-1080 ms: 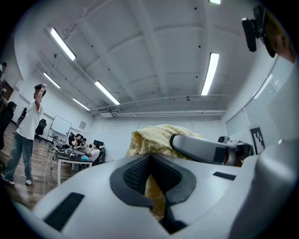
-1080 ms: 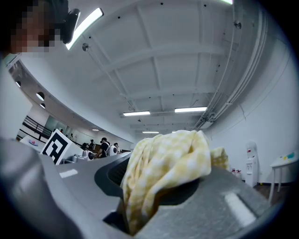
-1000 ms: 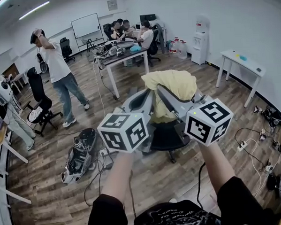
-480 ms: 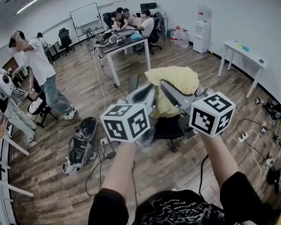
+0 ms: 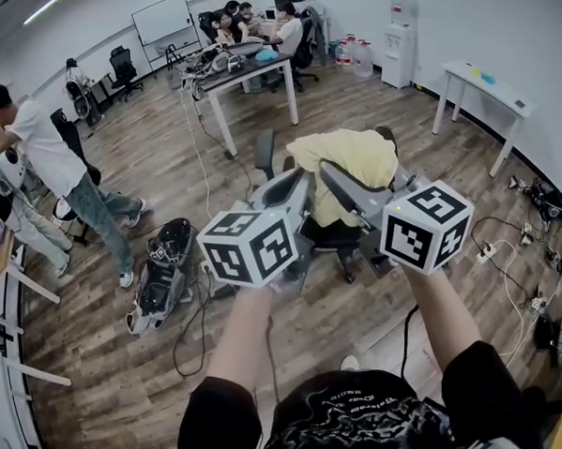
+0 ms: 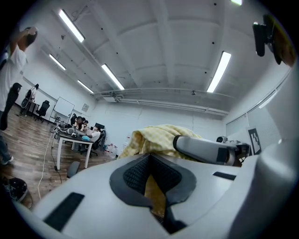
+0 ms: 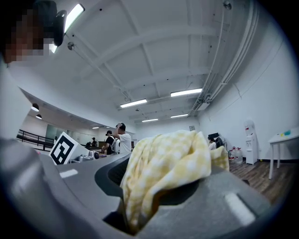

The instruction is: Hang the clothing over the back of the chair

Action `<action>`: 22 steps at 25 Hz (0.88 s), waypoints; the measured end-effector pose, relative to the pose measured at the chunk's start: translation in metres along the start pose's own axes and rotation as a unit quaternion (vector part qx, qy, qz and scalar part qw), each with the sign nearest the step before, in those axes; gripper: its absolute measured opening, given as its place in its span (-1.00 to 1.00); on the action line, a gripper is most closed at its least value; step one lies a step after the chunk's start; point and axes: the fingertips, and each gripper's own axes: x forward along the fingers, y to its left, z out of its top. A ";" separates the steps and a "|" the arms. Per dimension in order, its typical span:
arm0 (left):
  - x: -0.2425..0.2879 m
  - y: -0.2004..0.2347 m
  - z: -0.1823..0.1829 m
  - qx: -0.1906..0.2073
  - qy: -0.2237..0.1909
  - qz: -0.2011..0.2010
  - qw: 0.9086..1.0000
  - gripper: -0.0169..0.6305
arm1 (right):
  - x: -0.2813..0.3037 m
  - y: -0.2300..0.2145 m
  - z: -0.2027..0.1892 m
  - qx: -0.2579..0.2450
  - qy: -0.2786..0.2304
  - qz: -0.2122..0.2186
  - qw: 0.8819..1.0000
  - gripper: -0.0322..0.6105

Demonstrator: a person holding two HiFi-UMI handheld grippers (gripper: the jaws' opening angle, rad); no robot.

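A pale yellow checked garment (image 5: 348,164) hangs bunched between both grippers, right above a black office chair (image 5: 331,240) whose dark back top (image 5: 384,133) shows just past the cloth. Whether the cloth rests on the chair I cannot tell. My left gripper (image 5: 296,182) is shut on one fold; in the left gripper view (image 6: 150,161) yellow cloth (image 6: 156,193) is pinched between the dark pads. My right gripper (image 5: 330,174) is shut on another fold, and in the right gripper view (image 7: 154,186) the garment (image 7: 163,158) bulges out over the jaws.
A dark bag (image 5: 162,277) and cables lie on the wood floor to the left of the chair. A person (image 5: 57,170) stands further left. Behind are a desk (image 5: 245,71) with seated people, a white table (image 5: 485,91) and a power strip (image 5: 484,252) at the right.
Both grippers have come down with the garment, which now sits lower over the chair. The standing person at the left has stepped further left.
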 end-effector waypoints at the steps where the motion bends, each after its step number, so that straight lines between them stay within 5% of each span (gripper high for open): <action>1: -0.003 -0.002 -0.002 -0.001 0.002 0.000 1.000 -0.91 | -0.002 0.003 -0.002 0.006 0.001 0.000 1.000 -0.47; 22: -0.068 -0.038 -0.067 -0.052 0.047 -0.010 0.997 -0.91 | -0.059 0.056 -0.054 0.059 0.048 -0.018 0.997 -0.47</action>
